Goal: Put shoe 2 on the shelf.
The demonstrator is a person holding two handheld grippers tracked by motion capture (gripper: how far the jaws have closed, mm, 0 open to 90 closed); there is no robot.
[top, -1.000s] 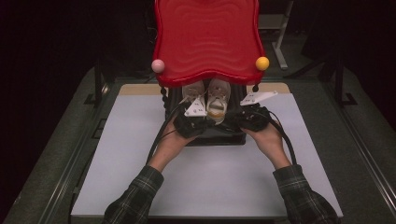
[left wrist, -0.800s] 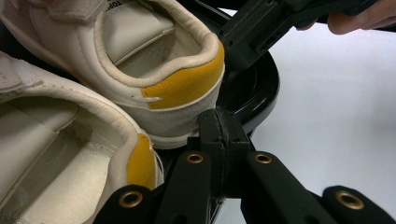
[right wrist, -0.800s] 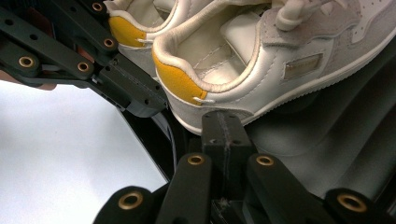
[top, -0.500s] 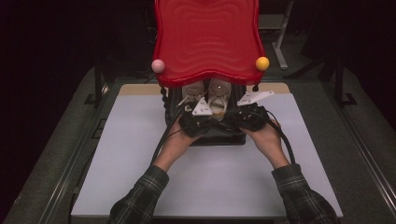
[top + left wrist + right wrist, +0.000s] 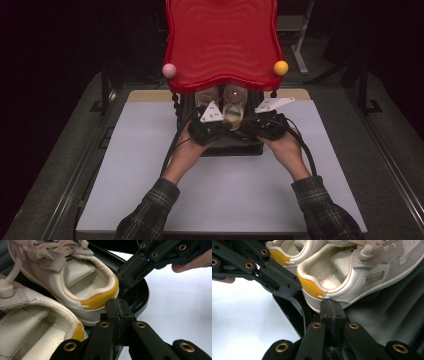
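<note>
Your left gripper [image 5: 212, 131] and your right gripper [image 5: 267, 127] sit side by side at the near edge of the glossy black plastic tray [image 5: 235, 146], which rests on the white table top [image 5: 150, 165] under the overhanging wavy red plastic shelf [image 5: 222, 45]. Both pairs of jaws are pressed together with nothing between them.

In the left gripper view, your closed tip [image 5: 119, 312] lies just beside the yellow heel patch of the right-hand cream leather sneaker [image 5: 85, 277], at the tray's rim [image 5: 140, 295]. The left-hand cream leather sneaker [image 5: 37, 325] sits close beside it, nearer to that camera.

In the right gripper view, your closed tip [image 5: 331, 311] sits just below the heel of the right-hand sneaker [image 5: 352, 272]; whether it touches I cannot tell. Both sneakers stand upright in the tray, heels toward you, toes hidden under the shelf. A pink ball [image 5: 169, 70] and a yellow ball [image 5: 280, 67] cap the shelf's near corners.
</note>
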